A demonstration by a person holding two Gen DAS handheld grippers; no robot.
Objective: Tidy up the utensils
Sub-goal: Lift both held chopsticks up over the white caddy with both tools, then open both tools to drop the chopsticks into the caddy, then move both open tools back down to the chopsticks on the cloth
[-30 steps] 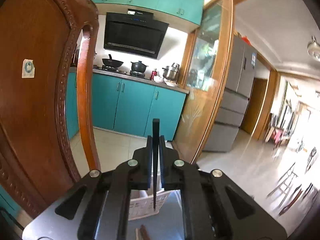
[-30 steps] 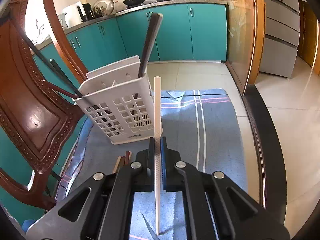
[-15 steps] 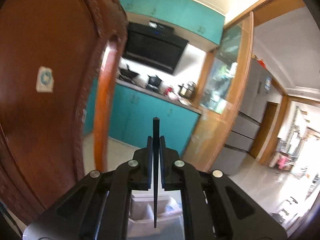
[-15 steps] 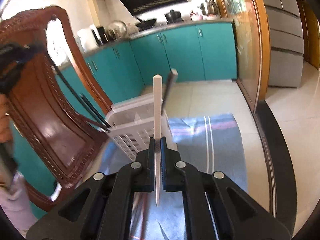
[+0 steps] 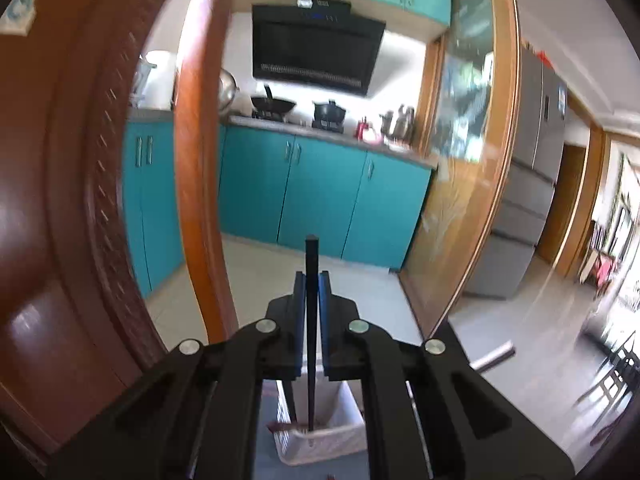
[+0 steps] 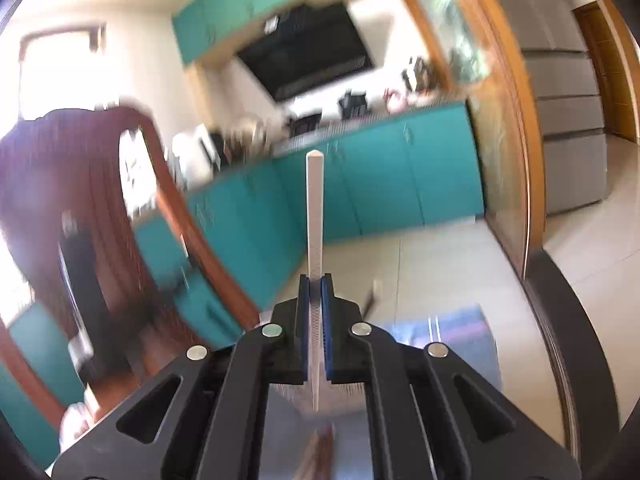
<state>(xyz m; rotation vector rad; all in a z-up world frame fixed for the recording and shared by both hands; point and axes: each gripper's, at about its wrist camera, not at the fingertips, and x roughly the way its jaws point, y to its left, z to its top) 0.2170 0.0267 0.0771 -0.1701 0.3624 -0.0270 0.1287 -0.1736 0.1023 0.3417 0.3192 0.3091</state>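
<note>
My left gripper (image 5: 311,280) is shut on a black chopstick (image 5: 311,256), held upright, its lower tip over the white utensil basket (image 5: 320,440) below. Another dark utensil stands in that basket. My right gripper (image 6: 315,282) is shut on a white chopstick (image 6: 314,208), also upright, raised above the blue cloth (image 6: 460,344). A dark utensil handle (image 6: 370,300) shows just past the right fingers. The basket is mostly hidden behind the right gripper; the right view is blurred.
A carved wooden chair back (image 5: 80,200) stands close on the left in both views (image 6: 80,200). Teal kitchen cabinets (image 5: 320,200), a glass sliding door (image 5: 472,160) and a grey fridge (image 5: 536,160) lie beyond. The dark table edge (image 6: 568,340) runs at right.
Both grippers have risen and tilted upward with their chopsticks. The basket has dropped to the bottom of both views, and the left chopstick tip now hangs over it.
</note>
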